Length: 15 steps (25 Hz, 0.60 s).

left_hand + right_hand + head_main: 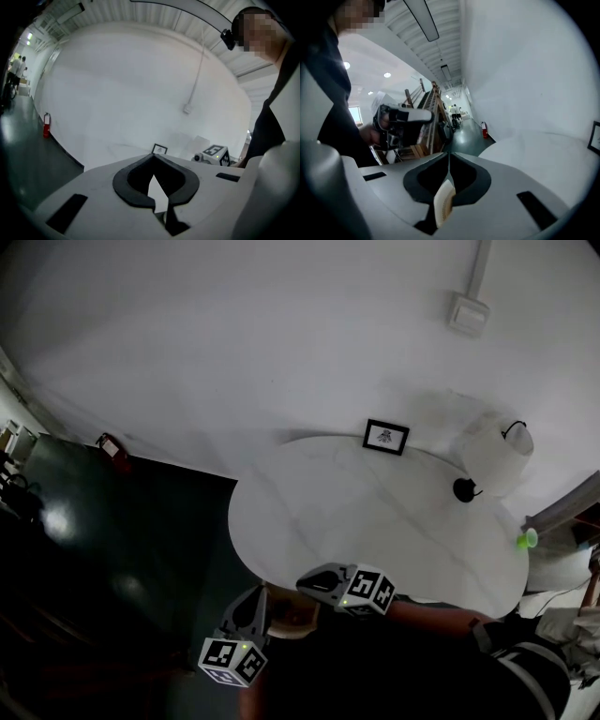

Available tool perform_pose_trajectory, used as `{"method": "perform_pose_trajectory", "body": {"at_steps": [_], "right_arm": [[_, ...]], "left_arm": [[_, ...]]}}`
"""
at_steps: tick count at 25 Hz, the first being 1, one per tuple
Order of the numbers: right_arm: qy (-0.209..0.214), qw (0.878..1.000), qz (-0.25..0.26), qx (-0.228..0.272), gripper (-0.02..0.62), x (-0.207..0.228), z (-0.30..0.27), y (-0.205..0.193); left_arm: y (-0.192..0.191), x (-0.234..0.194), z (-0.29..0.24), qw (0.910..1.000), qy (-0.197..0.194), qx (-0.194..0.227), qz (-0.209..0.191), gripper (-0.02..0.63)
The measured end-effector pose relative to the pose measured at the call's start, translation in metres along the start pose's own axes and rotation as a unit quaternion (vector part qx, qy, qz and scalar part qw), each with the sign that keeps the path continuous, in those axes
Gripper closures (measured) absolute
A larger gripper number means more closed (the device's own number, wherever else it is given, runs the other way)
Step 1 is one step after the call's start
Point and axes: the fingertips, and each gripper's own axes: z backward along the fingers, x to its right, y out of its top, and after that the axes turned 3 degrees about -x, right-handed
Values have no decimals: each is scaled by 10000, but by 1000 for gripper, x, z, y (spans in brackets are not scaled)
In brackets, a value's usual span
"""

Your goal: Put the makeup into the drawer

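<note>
Filling most of the head view is a bare white wall (281,334), with a dark green glossy floor (112,521) to its left. Next in size comes the round white table (375,521), its top mostly bare. On it are a white shade-like object with a black cord (495,451), a small black-framed picture (386,436), a little black round item (464,488) and a tiny green one (525,540) at the right edge. No makeup and no drawer can be made out for certain (the green speck may be a candidate). Both claws hang by the table's near edge. The left gripper (152,158) has its jaws together on nothing. The right gripper (449,155) is likewise closed, with a pale ribbed strip (443,208) low in its gap that I cannot identify. Makeup would likely be light, hard and slick, so gripping across the body's middle, not the lid, seems wisest.
</note>
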Motion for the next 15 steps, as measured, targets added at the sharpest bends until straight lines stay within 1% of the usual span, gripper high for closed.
{"method": "perform_pose_trajectory", "body": {"at_steps": [2, 4, 6, 9, 13, 15], "right_arm": [[386, 9984, -44, 417, 572, -17, 13, 24], [564, 9954, -11, 771, 575, -29, 21, 45], [494, 9931, 57, 1066, 577, -34, 24, 65], [354, 9885, 247, 1450, 578, -48, 28, 93], [185, 9831, 404, 1773, 578, -59, 38, 121], [37, 9779, 607, 2001, 578, -68, 44, 137]], "left_arm": [[5, 16, -1, 9991, -65, -101, -403, 595], [9, 32, -3, 9965, -215, -198, -780, 595], [17, 47, 0, 9937, -353, -247, -1038, 595], [41, 64, 19, 9915, -463, -101, -1208, 595], [66, 60, 44, 9889, -443, 128, -1415, 595], [75, 56, 55, 9885, -410, 228, -1436, 595]]}}
